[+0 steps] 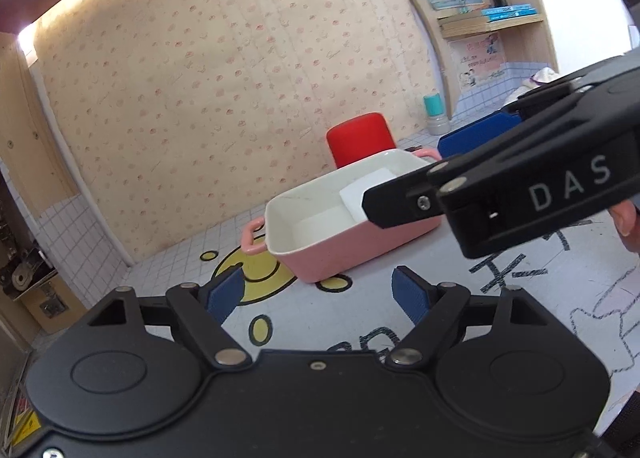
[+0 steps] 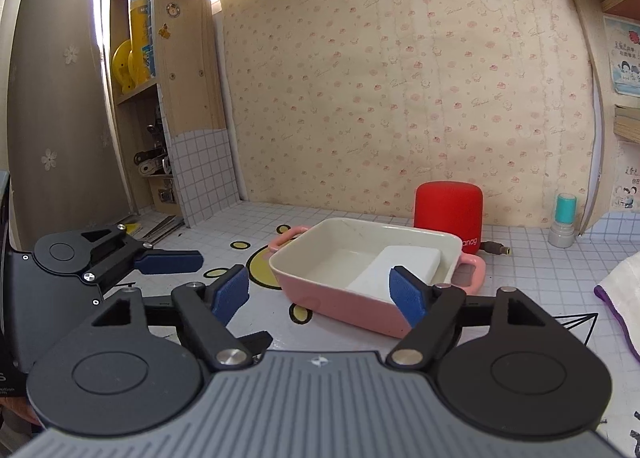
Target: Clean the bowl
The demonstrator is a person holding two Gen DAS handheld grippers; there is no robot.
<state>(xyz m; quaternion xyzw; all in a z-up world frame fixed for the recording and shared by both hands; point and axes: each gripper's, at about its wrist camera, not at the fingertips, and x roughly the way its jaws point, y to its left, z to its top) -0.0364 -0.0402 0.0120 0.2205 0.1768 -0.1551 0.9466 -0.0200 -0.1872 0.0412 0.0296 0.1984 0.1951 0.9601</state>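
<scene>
A pink rectangular bowl with a white inside and loop handles sits on the tiled table; it also shows in the right wrist view. A white sponge block lies inside it, also visible in the left wrist view. My left gripper is open and empty, just short of the bowl's near side. My right gripper is open and empty, in front of the bowl. In the left wrist view the right gripper's body crosses over the bowl's right end. The left gripper's blue pads show at the left of the right wrist view.
A red cylinder speaker stands behind the bowl by the wallpapered wall. A teal-capped stamp stands at the back right. A white cloth lies at the right. Wooden shelves stand at the left. The table has yellow and black drawings.
</scene>
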